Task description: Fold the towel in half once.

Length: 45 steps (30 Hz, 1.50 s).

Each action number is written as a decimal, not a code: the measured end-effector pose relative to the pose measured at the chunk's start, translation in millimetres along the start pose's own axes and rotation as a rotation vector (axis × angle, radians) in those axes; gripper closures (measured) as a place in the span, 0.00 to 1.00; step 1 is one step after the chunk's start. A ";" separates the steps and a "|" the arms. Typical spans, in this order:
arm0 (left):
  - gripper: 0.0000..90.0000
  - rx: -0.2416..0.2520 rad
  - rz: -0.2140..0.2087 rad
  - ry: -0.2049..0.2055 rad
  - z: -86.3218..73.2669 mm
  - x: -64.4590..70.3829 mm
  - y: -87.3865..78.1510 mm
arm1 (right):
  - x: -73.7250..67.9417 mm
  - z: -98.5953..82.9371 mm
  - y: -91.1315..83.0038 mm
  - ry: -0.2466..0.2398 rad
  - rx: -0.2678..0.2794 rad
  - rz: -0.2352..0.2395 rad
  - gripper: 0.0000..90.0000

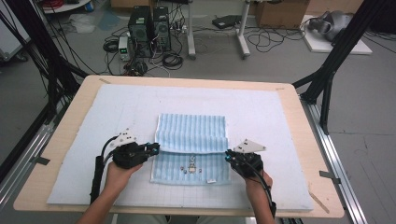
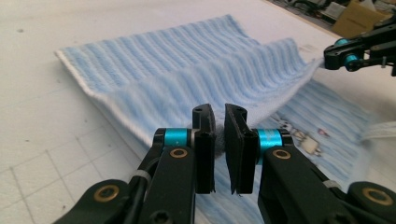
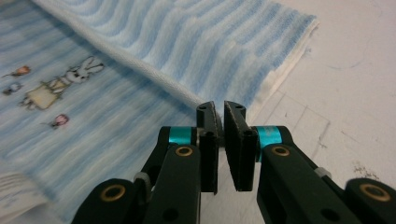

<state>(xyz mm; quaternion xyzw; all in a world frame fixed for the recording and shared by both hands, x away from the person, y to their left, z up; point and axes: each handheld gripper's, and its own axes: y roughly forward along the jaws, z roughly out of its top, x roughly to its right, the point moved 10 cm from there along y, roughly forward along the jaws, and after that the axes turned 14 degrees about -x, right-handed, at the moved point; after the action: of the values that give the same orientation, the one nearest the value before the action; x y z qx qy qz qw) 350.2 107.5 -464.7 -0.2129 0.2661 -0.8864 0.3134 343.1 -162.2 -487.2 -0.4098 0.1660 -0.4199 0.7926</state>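
- The towel (image 1: pixel 192 140) between the two grippers is soft terry cloth, ribbed in pale blue and white stripes, matt and fuzzy, with a flat printed rabbit picture (image 3: pixel 65 84).
- The left gripper (image 2: pixel 219 116) is matt black plastic with glossy turquoise metal rings and brass-looking screws; its jaws pinch the cloth edge.
- The right gripper (image 3: pixel 219 114) has the same matt black plastic, turquoise rings and brass screws.
- The mat (image 1: pixel 84 140) beneath both grippers looks like a matt, slightly rough white sheet with a faint grid.
- The table (image 1: pixel 65 126) edge beyond the mat is pale, smooth wood.
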 end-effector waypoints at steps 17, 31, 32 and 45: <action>0.91 -0.040 -0.089 -0.010 -40.6 27.7 -13.2 | -30.9 -25.9 -32.9 -0.073 0.017 0.009 0.93; 0.91 -0.085 -0.141 0.013 -63.8 41.8 -22.5 | -51.4 -53.9 -38.1 -0.080 -0.004 0.036 0.93; 0.91 -0.089 -0.144 0.014 -64.9 43.2 -22.0 | -51.8 -56.2 -36.7 -0.083 -0.014 0.032 0.93; 0.60 -0.009 -0.109 0.003 -41.2 28.6 -32.5 | -42.1 -39.9 -55.6 -0.012 0.086 0.026 0.70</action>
<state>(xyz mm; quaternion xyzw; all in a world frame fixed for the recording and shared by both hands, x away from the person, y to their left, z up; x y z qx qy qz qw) 293.0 123.8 -470.6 -0.2271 0.2588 -0.9012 0.2634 264.5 -166.2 -471.0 -0.3758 0.1484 -0.4139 0.8157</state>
